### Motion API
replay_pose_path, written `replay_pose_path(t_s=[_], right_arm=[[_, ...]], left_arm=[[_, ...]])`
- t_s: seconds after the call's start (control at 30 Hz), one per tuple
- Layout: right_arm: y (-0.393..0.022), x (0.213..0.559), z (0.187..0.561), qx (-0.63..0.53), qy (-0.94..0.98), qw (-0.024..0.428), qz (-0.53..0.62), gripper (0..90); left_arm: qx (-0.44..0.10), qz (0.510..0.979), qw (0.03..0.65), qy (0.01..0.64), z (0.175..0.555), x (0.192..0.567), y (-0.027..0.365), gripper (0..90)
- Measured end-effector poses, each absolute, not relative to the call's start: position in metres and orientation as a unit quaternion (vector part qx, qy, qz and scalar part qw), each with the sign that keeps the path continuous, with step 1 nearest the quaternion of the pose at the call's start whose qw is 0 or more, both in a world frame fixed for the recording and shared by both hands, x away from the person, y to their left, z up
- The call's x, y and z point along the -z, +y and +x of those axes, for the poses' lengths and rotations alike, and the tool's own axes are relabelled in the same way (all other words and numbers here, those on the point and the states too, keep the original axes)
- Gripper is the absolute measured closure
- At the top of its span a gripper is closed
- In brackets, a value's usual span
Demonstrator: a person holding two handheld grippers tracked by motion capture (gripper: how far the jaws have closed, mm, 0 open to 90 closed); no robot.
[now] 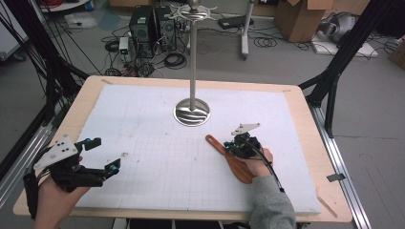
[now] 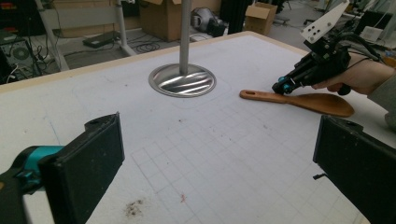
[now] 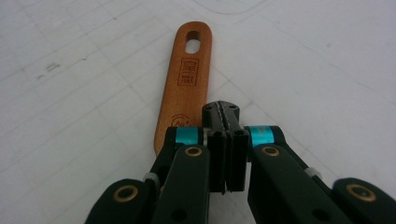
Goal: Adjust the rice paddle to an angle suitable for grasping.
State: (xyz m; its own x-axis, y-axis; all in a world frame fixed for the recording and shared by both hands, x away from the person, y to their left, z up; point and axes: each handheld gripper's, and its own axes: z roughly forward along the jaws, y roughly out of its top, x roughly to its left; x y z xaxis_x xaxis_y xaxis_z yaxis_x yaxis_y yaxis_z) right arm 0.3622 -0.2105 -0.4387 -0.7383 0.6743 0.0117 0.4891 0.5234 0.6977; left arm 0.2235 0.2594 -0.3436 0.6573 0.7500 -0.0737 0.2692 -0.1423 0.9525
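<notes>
Right gripper (image 1: 229,146) pressed together over a wooden spatula (image 1: 228,159); left gripper (image 1: 102,155) spread and holding nothing.

The right gripper view reveals the hang hole and stamped marks on the spatula's handle, with the closed jaws just beside it, gripping nothing; the left gripper view shows the spatula lying flat, near the round base of a metal stand (image 1: 192,112). A gridded white mat (image 1: 157,157) covers the wooden table (image 1: 76,109); beyond it are cables, computer towers and cardboard boxes on the floor.

Spoon (image 1: 228,154) on mat (image 1: 157,162), front-right of stand base (image 1: 192,113); right hand-held gripper (image 1: 232,147) over spoon.
</notes>
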Motion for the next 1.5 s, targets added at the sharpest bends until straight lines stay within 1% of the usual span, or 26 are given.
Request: replay_pose_path(t_s=[0.53, 0.83, 0.87, 0.9, 0.93, 0.97, 1.03, 1.13, 1.23, 1.3, 1.4, 1.5], right_arm=[[-0.191, 0.436, 0.358, -0.352, 0.885, 0.099, 0.288, 89.7], [-0.188, 0.436, 0.357, -0.35, 0.887, 0.108, 0.279, 89.2], [-0.188, 0.435, 0.357, -0.352, 0.886, 0.11, 0.28, 87.9], [-0.189, 0.435, 0.357, -0.353, 0.886, 0.113, 0.279, 85.9], [-0.189, 0.434, 0.357, -0.357, 0.884, 0.115, 0.28, 79.4], [-0.19, 0.433, 0.356, -0.358, 0.882, 0.116, 0.282, 75.7], [-0.191, 0.431, 0.356, -0.362, 0.88, 0.12, 0.284, 71.8], [-0.193, 0.429, 0.356, -0.368, 0.875, 0.125, 0.287, 61.2], [-0.194, 0.425, 0.356, -0.374, 0.872, 0.121, 0.291, 48.1], [-0.192, 0.423, 0.356, -0.372, 0.873, 0.127, 0.29, 38.4], [-0.19, 0.42, 0.355, -0.366, 0.877, 0.133, 0.281, 29.8], [-0.19, 0.414, 0.354, -0.37, 0.877, 0.126, 0.278, 20.7]], left_arm=[[-0.217, 0.725, 0.55, 0.352, 0.223, 0.344, 0.26, 2.4], [-0.218, 0.722, 0.554, 0.353, 0.222, 0.343, 0.262, 2.4], [-0.218, 0.722, 0.554, 0.353, 0.222, 0.343, 0.262, 2.4], [-0.217, 0.721, 0.554, 0.354, 0.222, 0.343, 0.262, 2.4], [-0.217, 0.722, 0.554, 0.354, 0.222, 0.343, 0.263, 2.3], [-0.217, 0.723, 0.553, 0.354, 0.223, 0.344, 0.262, 2.4], [-0.216, 0.723, 0.552, 0.354, 0.223, 0.344, 0.262, 2.4], [-0.216, 0.725, 0.55, 0.353, 0.224, 0.345, 0.26, 2.3], [-0.214, 0.726, 0.55, 0.354, 0.224, 0.346, 0.259, 2.4], [-0.213, 0.726, 0.55, 0.353, 0.224, 0.346, 0.259, 2.4], [-0.213, 0.726, 0.55, 0.353, 0.224, 0.345, 0.26, 2.3], [-0.215, 0.725, 0.55, 0.355, 0.223, 0.345, 0.262, 2.4]])
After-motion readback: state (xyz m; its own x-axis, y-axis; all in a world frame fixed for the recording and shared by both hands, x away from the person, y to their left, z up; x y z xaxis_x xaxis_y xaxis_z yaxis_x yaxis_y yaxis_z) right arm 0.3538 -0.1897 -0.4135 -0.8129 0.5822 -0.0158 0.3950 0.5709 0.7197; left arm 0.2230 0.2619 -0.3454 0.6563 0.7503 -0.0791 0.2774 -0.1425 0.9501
